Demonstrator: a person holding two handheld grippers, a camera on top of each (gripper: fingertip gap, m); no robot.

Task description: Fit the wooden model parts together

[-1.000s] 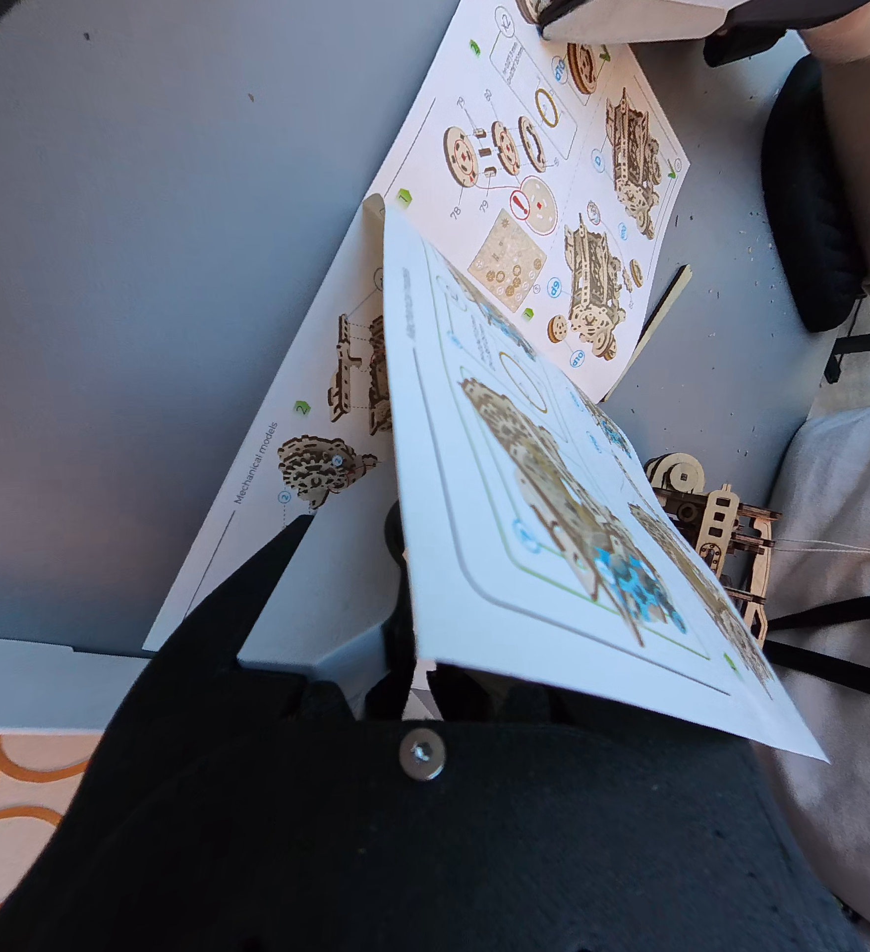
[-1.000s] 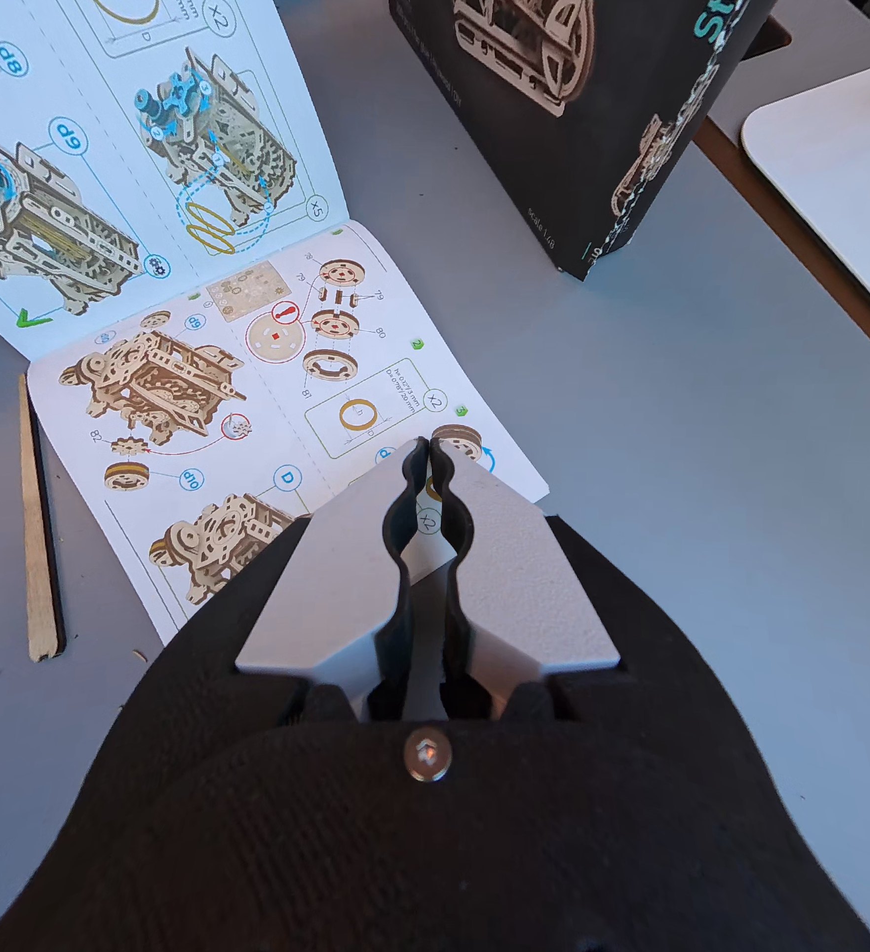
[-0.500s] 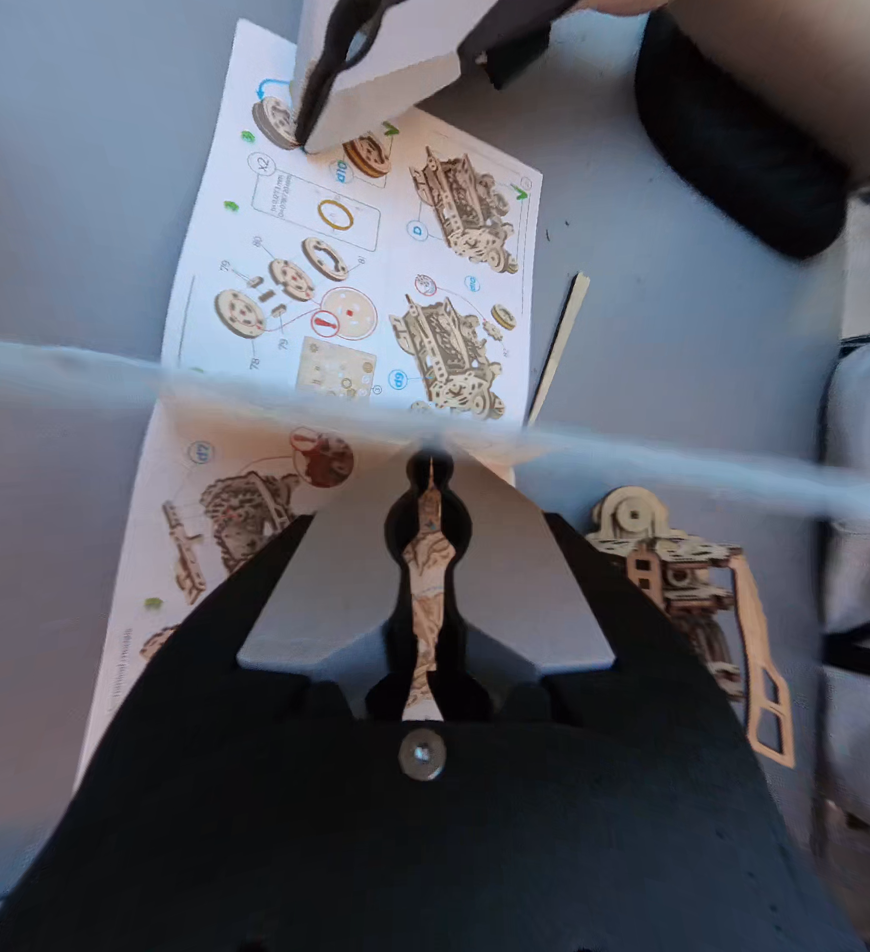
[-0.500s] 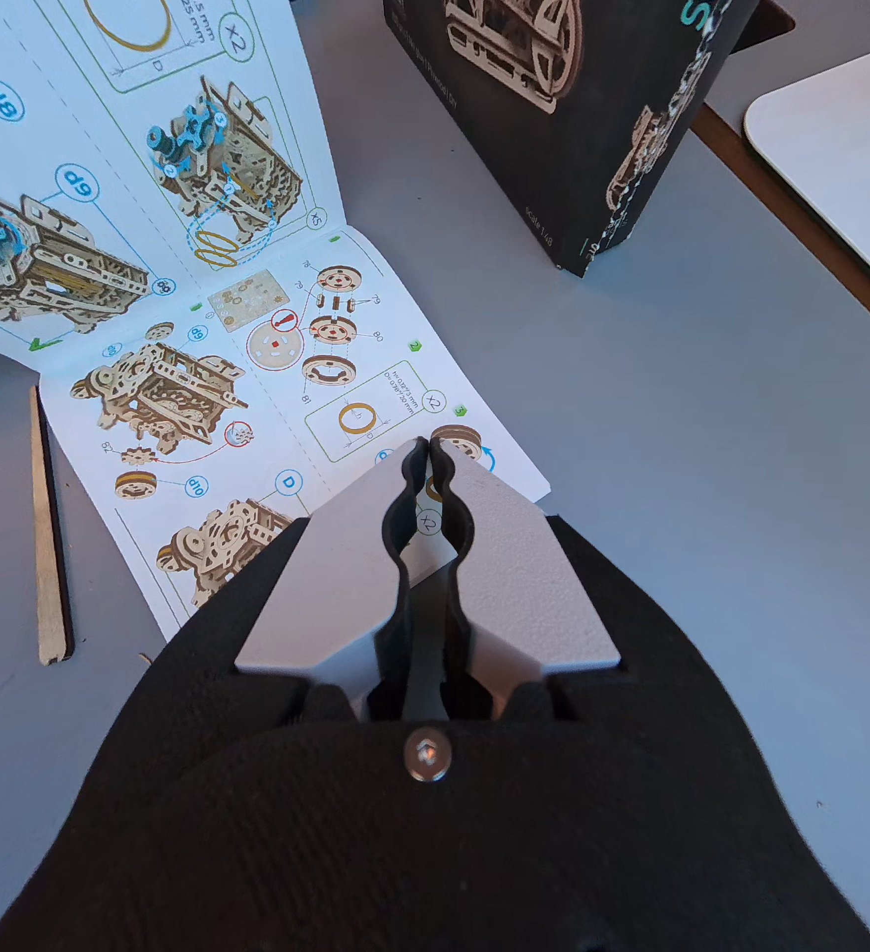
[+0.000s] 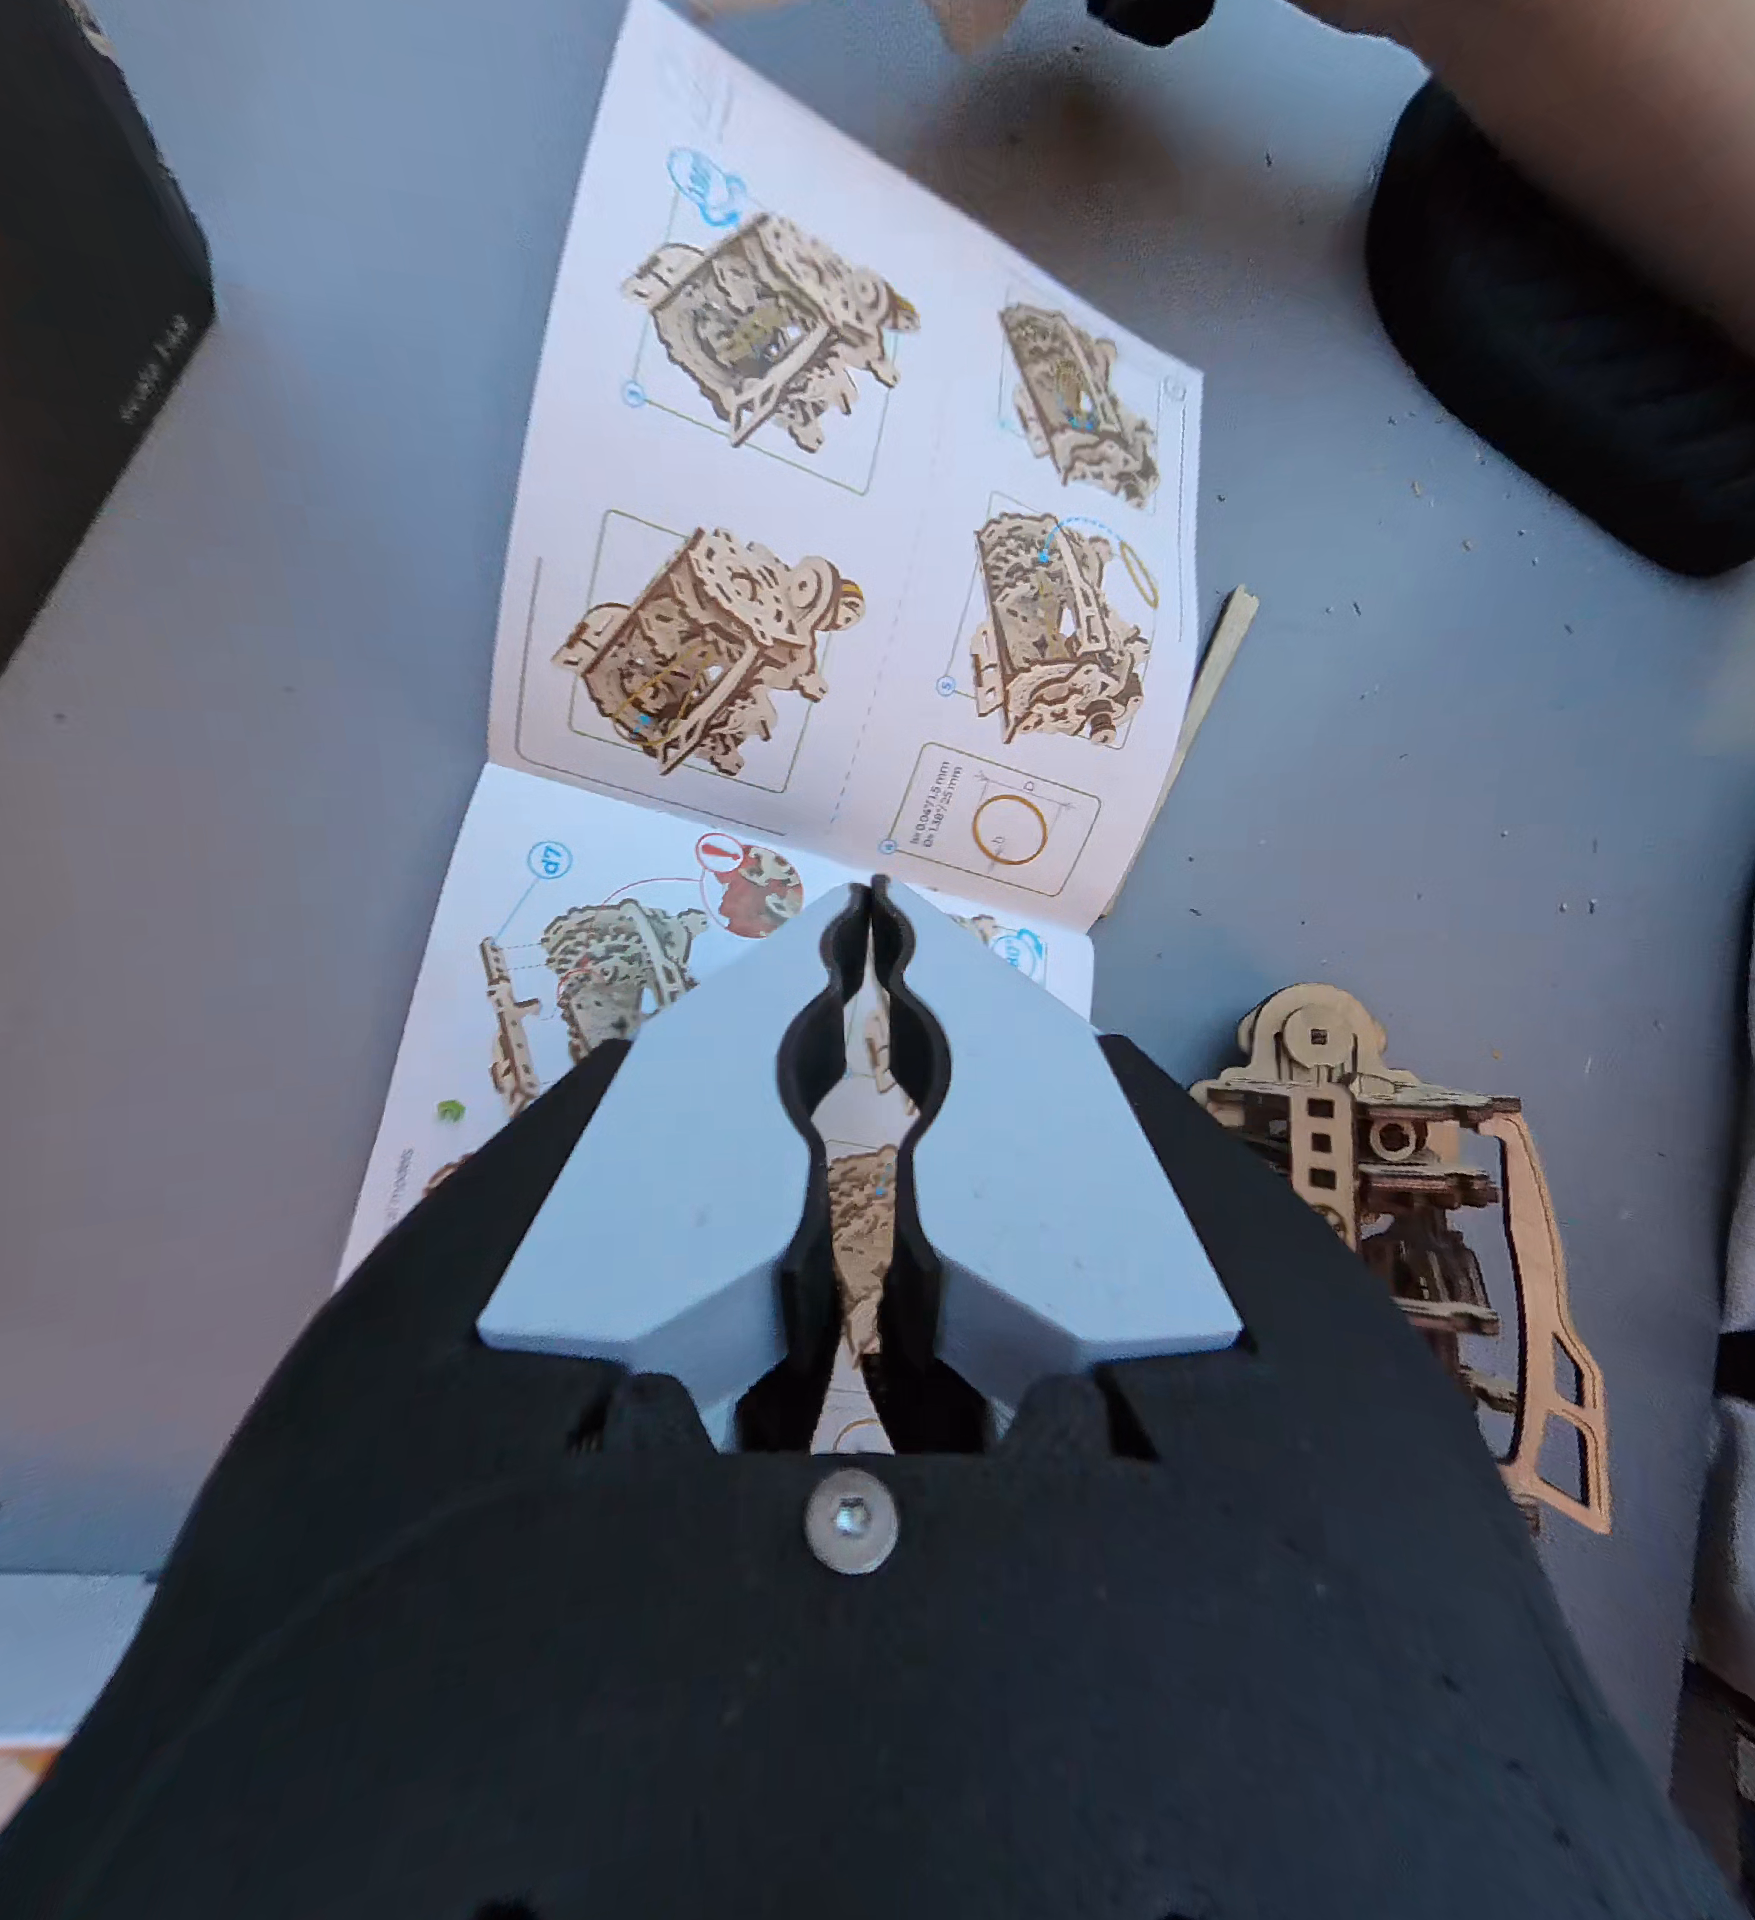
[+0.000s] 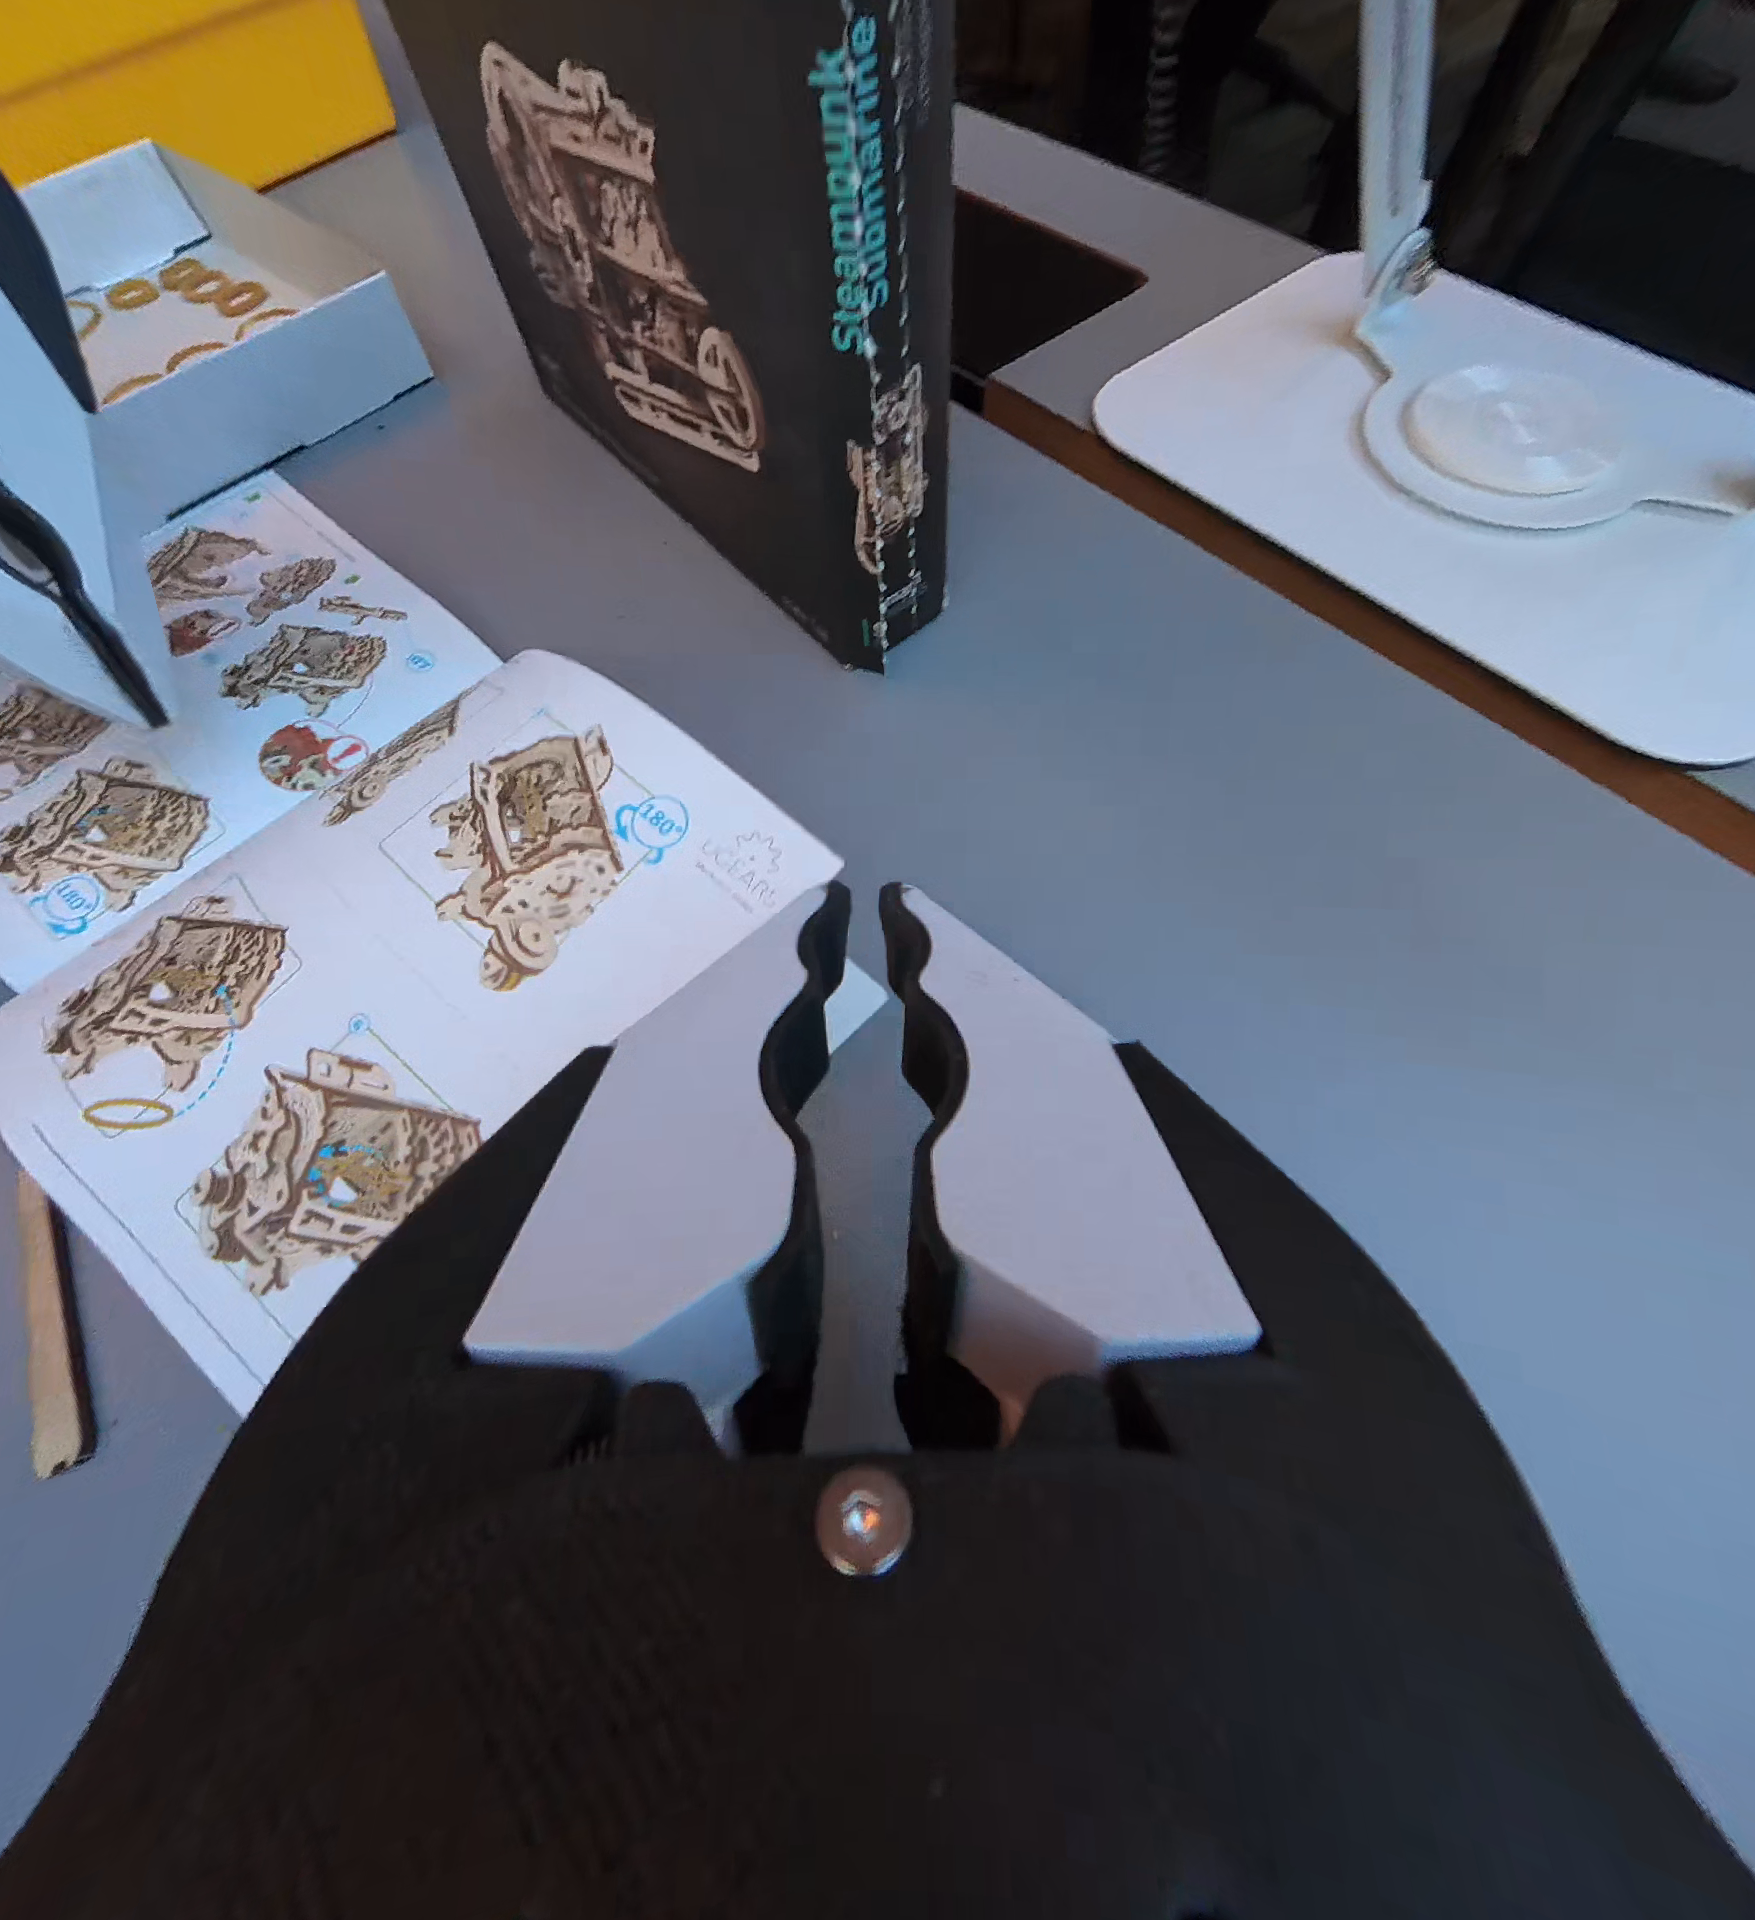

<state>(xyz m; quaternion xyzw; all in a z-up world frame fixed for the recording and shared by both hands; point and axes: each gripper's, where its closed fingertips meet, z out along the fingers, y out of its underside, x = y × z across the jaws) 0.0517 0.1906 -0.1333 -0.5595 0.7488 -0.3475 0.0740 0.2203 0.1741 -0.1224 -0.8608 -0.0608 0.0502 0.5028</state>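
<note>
Grey table (image 6: 1268, 935) bears an open booklet (image 5: 852, 540), black box (image 6: 748, 343) and wooden model (image 5: 1372, 1174); left gripper (image 5: 874, 894) pinched empty, right gripper (image 6: 862, 899) barely parted.

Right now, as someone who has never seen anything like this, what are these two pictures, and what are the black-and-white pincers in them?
There is no robot here. A person holds a pincer-like tool in each hand, and each tool carries a camera that looks forward along its jaws. One picture comes from the left gripper, the other from the right gripper.

On the grey table lies an open instruction booklet, with a wooden model beside it and a thin wooden strip along its edge. Farther back are an upright black box and a white tray with rings in it.

The left jaws are closed, with their tips over the booklet. The right jaws stand slightly apart above the table. As far as I can see, neither holds anything.
</note>
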